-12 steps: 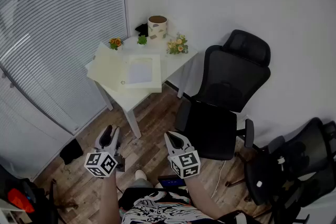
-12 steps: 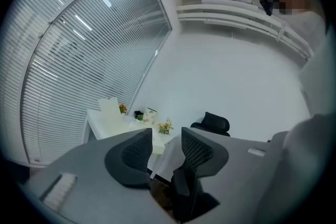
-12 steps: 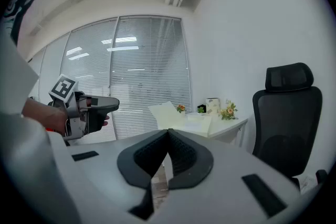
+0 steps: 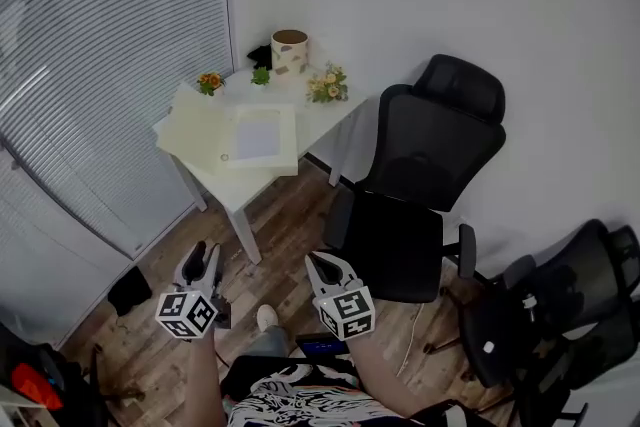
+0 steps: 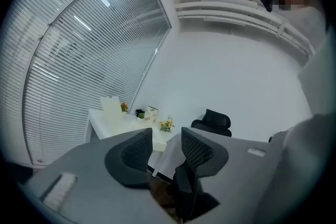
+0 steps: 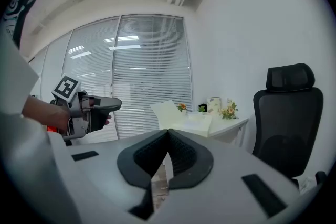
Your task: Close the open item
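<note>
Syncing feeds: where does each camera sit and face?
Head view: on the person's head, steeply down at white table; left gripper, right gripper, forearms show.
Left gripper view: on that gripper, facing table; open jaws show.
Right gripper view: on that gripper, facing table; shut jaws, left gripper show.
All share the table and office chair.

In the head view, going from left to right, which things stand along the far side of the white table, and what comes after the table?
orange flowers → small green plant → patterned pot → yellow flower bunch → black office chair
</note>
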